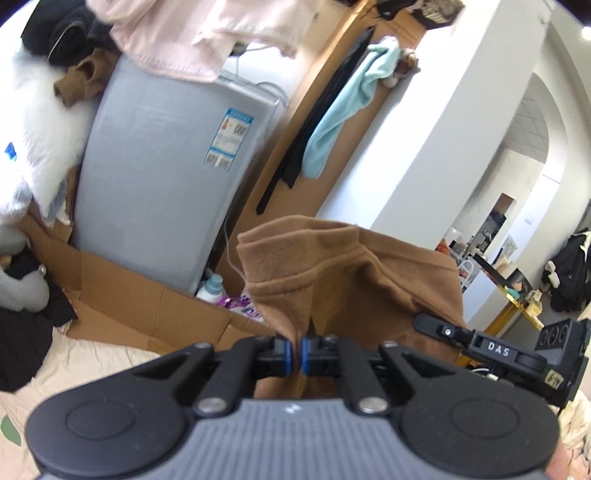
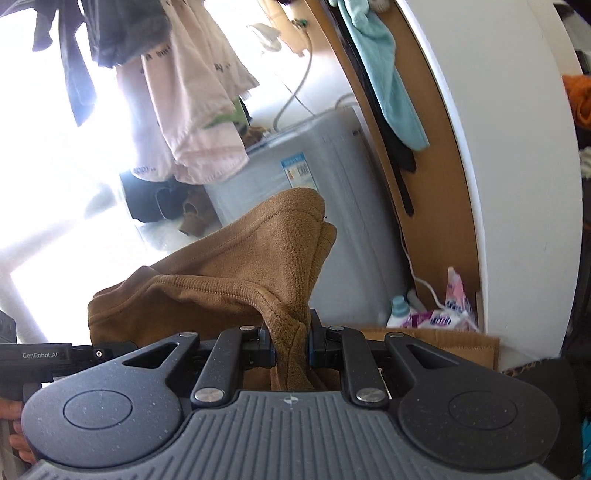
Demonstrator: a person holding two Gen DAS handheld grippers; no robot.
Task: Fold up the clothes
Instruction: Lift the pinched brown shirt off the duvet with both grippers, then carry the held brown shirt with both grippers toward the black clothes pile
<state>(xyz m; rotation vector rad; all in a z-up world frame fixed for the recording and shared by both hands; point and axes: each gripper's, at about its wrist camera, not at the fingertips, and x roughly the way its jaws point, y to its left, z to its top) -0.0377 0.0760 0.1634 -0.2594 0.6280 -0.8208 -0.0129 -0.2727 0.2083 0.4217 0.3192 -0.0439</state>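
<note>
The left gripper [image 1: 295,350] is clamped nearly shut on a fold of the brown fleece garment [image 1: 354,273]. The right gripper [image 2: 291,345] pinches a thicker bunched hem of the same garment [image 2: 236,266]. The garment hangs raised between both grippers, in front of the grey top-loading washing machine [image 1: 162,177].

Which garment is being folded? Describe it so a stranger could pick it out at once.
Start at the grey washing machine. In front of it, the brown fleece garment hangs pinched between the left gripper and the right gripper. Unlike the pale pink clothes overhead and the mint towel on the wooden board, it is tan with a ribbed hem.
</note>
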